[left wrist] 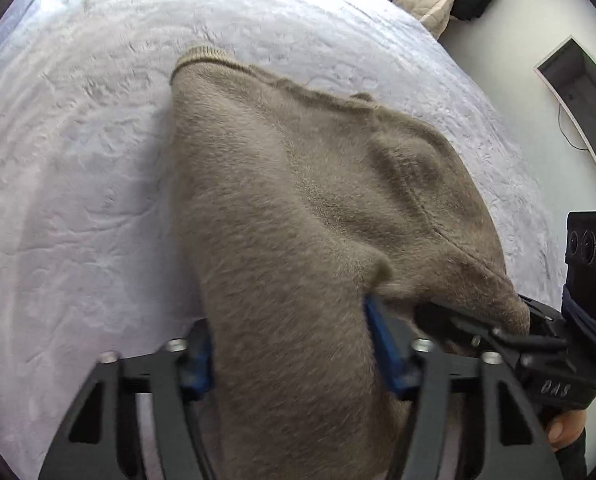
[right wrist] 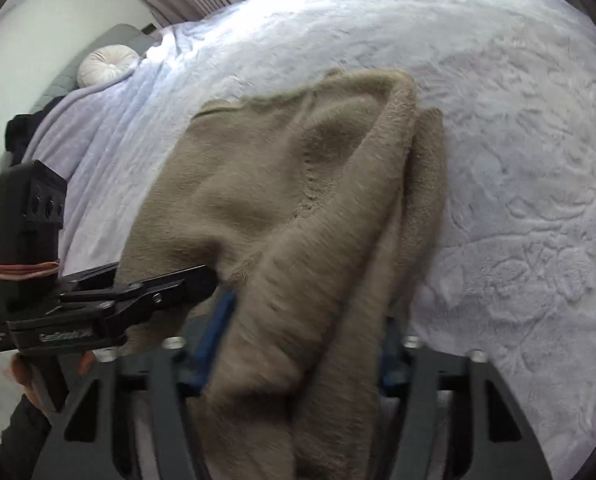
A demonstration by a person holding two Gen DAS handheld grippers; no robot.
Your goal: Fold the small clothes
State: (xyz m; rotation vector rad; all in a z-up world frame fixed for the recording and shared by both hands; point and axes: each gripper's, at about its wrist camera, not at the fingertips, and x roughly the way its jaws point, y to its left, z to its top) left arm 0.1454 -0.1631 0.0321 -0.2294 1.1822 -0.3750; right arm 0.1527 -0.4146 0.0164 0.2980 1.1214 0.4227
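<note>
A: Two grippers, both clamped on the taupe fleece garment (left wrist: pixel 298 200) at the bottom centre of each wrist view; its far end lies on the lavender bedspread (left wrist: pixel 77 160).

B: Grip state?

A: Left gripper (left wrist: pixel 289 344) and right gripper (right wrist: pixel 302 344) each pinch a thick bunch between blue pads (left wrist: pixel 382 344).

B: Risk?

A: Probably uneven layers. The right side looks doubled over, so one layer could slip out and skew the fold. Plush bedspread may drag the ribbed hem (left wrist: pixel 201 56).
</note>
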